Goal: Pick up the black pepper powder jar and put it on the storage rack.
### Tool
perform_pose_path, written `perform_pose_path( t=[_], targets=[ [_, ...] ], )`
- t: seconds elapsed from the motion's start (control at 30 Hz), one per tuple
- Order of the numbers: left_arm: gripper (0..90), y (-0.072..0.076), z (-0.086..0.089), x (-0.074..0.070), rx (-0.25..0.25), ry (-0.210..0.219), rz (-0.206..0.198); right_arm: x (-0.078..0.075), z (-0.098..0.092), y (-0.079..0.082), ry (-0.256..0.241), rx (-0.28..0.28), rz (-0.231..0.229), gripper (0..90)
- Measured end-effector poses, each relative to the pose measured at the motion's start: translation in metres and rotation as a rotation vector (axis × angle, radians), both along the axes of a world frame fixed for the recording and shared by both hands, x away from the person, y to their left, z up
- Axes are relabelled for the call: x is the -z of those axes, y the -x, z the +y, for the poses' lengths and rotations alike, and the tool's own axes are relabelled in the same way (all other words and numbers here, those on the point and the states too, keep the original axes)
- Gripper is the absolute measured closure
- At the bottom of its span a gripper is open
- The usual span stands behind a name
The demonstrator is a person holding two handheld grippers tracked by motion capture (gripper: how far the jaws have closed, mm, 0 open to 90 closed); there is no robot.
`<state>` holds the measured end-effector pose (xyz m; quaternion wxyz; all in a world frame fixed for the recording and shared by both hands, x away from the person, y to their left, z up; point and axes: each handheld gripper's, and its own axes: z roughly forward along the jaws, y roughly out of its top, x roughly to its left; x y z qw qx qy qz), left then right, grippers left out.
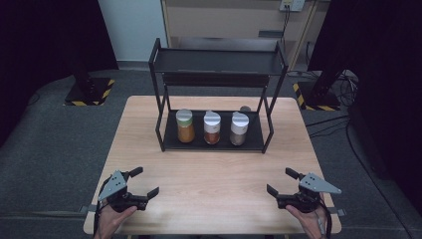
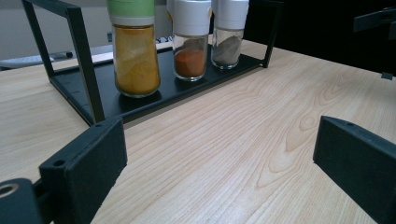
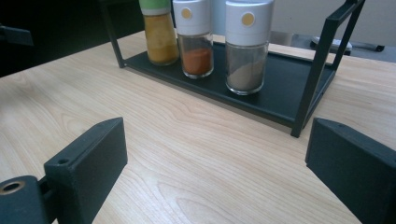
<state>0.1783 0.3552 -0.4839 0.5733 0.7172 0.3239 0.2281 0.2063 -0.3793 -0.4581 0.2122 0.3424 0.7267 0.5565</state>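
Nothing has yet been taken in hand. Three spice jars are lined up on the lower shelf of a black two-tier rack (image 1: 217, 74) standing at the far middle of the worktop (image 1: 214, 174): a green-lidded jar of yellow powder (image 1: 185, 126) at the left, a white-capped jar of red-orange powder (image 1: 212, 128) in the middle, and a white-capped jar of grey-brown powder (image 1: 239, 129) at the right. The upper shelf is seen bare. Judging from this layout, the work is at its very start, with every grasp and move of the jars left to be done.

The left hand-held gripper (image 1: 140, 182) is held low over the near left corner of the worktop, its jaws spread wide with nothing between them. The right hand-held gripper (image 1: 282, 181) is held likewise at the near right corner, wide open and empty. Both are pointed toward the rack, and the jars stand well apart from them, across bare wood. The yellow jar lies nearest the left hand-held gripper, the grey-brown jar nearest the right.
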Motion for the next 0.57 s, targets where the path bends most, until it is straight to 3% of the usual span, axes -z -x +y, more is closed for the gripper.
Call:
perform_pose_path(
  t=[0.57],
  targets=[
    [1.6, -0.0015, 0.0005, 0.0006, -0.001, 0.002, -0.003, 0.0027, -0.0005, -0.0029, 0.002, -0.006, 0.005, 6.2]
  ],
)
